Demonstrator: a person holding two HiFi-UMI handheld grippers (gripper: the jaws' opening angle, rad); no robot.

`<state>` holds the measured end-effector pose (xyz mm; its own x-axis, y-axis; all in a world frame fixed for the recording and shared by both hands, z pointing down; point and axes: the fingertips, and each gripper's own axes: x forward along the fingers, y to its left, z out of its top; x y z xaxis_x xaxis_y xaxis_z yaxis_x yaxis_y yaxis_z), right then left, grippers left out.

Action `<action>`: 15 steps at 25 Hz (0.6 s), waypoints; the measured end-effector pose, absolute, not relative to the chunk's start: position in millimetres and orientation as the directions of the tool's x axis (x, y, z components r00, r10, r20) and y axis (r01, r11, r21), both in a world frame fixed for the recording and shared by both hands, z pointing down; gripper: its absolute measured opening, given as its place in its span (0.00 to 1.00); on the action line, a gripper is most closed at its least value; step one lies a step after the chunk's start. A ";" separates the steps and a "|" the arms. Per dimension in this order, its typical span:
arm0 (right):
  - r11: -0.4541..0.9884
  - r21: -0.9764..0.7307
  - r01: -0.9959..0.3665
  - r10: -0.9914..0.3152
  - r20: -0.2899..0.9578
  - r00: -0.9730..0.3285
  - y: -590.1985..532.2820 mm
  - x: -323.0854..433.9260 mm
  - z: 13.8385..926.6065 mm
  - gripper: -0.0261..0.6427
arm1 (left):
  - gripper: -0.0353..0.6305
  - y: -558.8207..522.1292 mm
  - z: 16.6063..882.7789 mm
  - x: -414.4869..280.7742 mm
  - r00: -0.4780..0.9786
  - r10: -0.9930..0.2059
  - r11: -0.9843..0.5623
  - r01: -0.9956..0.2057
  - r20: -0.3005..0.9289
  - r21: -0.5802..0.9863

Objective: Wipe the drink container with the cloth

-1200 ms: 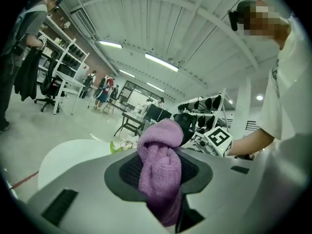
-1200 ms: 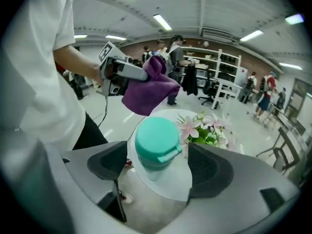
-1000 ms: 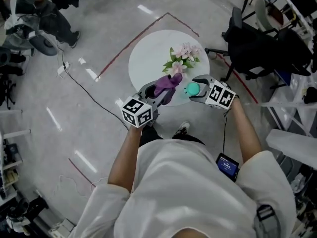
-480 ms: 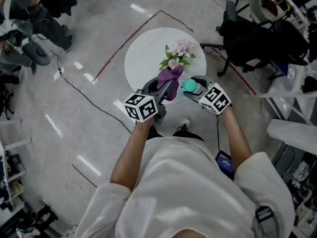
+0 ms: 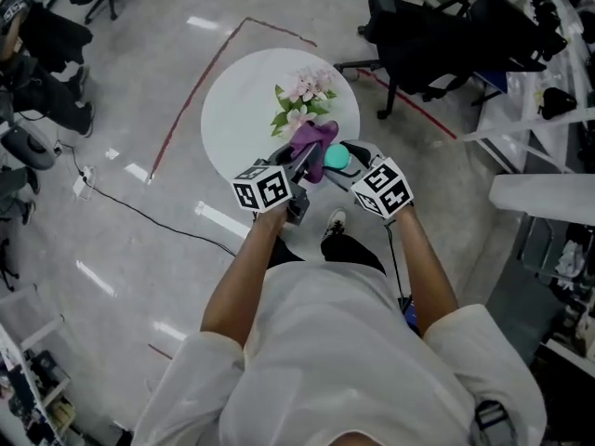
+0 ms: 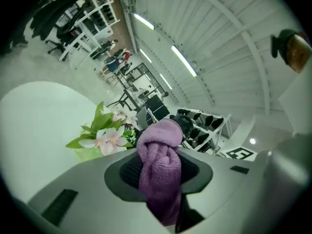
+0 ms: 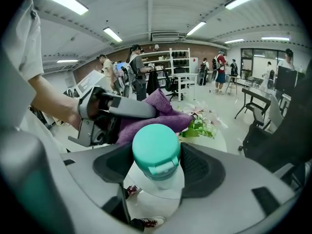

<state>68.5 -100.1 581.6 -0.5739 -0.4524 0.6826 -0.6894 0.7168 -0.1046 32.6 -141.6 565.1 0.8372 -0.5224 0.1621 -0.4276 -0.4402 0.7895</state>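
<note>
My right gripper (image 7: 157,168) is shut on a clear drink container with a teal lid (image 7: 156,147), held upright between the pads. In the head view the teal lid (image 5: 336,157) shows just ahead of the right gripper (image 5: 347,164). A bunched purple cloth (image 6: 159,162) is clamped in my left gripper (image 6: 158,173), which is shut on it. The cloth (image 7: 163,115) hangs right behind the lid on its far side; I cannot tell whether they touch. From above, the cloth (image 5: 313,141) and the left gripper (image 5: 305,163) sit close left of the lid.
Both grippers hover over the near edge of a round white table (image 5: 237,100) bearing a bunch of pink flowers (image 5: 299,96). Office chairs draped in dark clothing (image 5: 437,35) stand beyond. Red tape (image 5: 200,82) and a cable (image 5: 139,214) lie on the floor. People (image 7: 139,67) stand far off.
The two grippers have drawn together, bringing the purple cloth up against the teal lid. Both now sit nearer the flowers.
</note>
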 end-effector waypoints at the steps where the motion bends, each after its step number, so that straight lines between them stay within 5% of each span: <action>1: 0.704 -0.106 -0.703 -0.459 0.687 -0.563 -98.2 70.3 581.8 0.49 | 0.27 -141.6 570.6 33.6 0.846 -0.513 -0.422 -0.398 0.148 0.815; 15: 0.482 -0.156 -0.862 -0.610 0.646 -0.458 -103.0 69.4 584.4 0.50 | 0.26 -148.3 693.5 43.0 0.865 -0.357 -0.343 -0.473 0.353 0.811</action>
